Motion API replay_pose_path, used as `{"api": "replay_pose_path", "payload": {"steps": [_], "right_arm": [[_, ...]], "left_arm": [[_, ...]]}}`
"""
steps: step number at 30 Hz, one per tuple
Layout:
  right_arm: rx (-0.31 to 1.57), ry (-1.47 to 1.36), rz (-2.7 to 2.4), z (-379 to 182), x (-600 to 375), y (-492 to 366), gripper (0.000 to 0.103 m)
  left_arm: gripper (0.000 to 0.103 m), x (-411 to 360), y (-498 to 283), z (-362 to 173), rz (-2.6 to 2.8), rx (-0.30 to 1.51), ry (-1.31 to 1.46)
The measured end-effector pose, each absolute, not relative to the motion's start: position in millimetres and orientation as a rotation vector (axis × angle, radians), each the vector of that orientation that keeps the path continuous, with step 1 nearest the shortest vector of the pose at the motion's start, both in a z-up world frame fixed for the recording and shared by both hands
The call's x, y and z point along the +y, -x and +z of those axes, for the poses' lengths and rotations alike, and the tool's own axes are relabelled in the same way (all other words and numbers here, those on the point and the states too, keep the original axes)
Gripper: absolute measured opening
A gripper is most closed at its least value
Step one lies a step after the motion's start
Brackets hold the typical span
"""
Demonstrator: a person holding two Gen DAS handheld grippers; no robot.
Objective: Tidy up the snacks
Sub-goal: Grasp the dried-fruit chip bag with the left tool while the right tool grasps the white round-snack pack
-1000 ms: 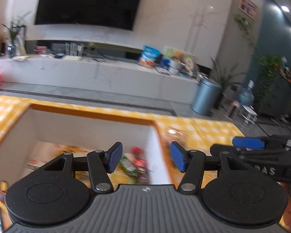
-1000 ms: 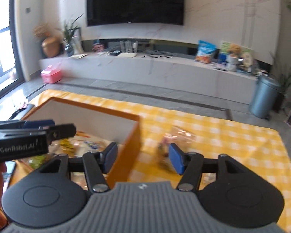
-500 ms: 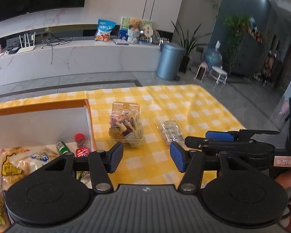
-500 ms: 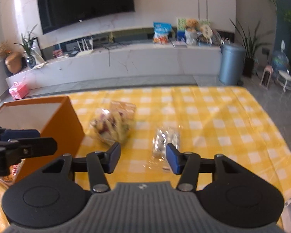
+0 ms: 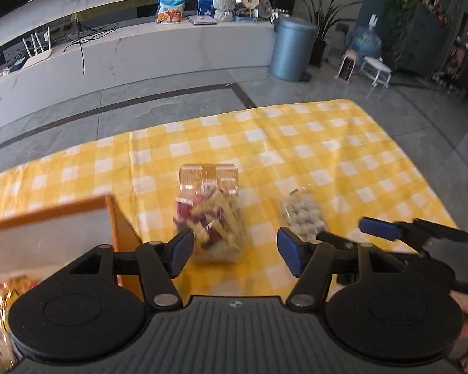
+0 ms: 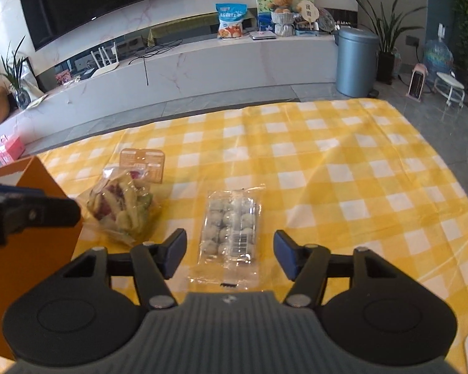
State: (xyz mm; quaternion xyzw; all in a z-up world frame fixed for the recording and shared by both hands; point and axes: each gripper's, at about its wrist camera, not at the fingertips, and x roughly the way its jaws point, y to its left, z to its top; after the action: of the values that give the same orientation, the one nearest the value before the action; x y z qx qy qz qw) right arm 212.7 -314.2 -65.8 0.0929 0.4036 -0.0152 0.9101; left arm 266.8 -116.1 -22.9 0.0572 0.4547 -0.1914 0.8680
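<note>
A clear bag of mixed veggie chips (image 5: 209, 218) (image 6: 124, 205) lies on the yellow checked tablecloth (image 5: 296, 155), right of the orange box (image 5: 115, 227) (image 6: 31, 218). A clear pack of white round sweets (image 5: 301, 216) (image 6: 231, 227) lies to its right. My left gripper (image 5: 234, 252) is open, above the table just short of the chip bag. My right gripper (image 6: 229, 254) is open, its jaws either side of the sweets pack's near end. Snack packets (image 5: 0, 311) show inside the box.
The right gripper's fingers (image 5: 390, 230) reach into the left wrist view at right; the left gripper's finger (image 6: 31, 215) shows at left in the right wrist view. Beyond the table's far edge are the floor, a marble TV bench and a grey bin (image 6: 355, 62).
Both grippers swung right from the box to the two packs on the cloth. The left moved over the chip bag, the right closed in on the sweets pack. Both stayed open.
</note>
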Motion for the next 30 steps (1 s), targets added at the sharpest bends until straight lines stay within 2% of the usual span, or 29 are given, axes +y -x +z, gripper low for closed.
{"api": "replay_pose_path", "payload": {"steps": [2,17,21,25,30], "right_arm": [[0.832,-0.204,-0.028,-69,-317,-217,0.066],[0.901,-0.156,0.002,-97,-301,-249,0.065],[0.928,-0.086,-0.021,-103,-296,-252,0.052],[0.934,-0.097,-0.003,-104,-302,-252,0.051],[0.958,-0.115,0.006,-103,-309,-253,0.051]], "left_arm": [[0.075,-126,-279,-26,-0.384,0.971,-0.154],[0.076,-145,-327,-60,-0.267,1.131,-0.262],[0.078,-149,-329,-66,-0.249,1.145,-0.285],[0.081,-153,-332,-71,-0.234,1.152,-0.307],[0.091,-161,-336,-78,-0.220,1.174,-0.343]]}}
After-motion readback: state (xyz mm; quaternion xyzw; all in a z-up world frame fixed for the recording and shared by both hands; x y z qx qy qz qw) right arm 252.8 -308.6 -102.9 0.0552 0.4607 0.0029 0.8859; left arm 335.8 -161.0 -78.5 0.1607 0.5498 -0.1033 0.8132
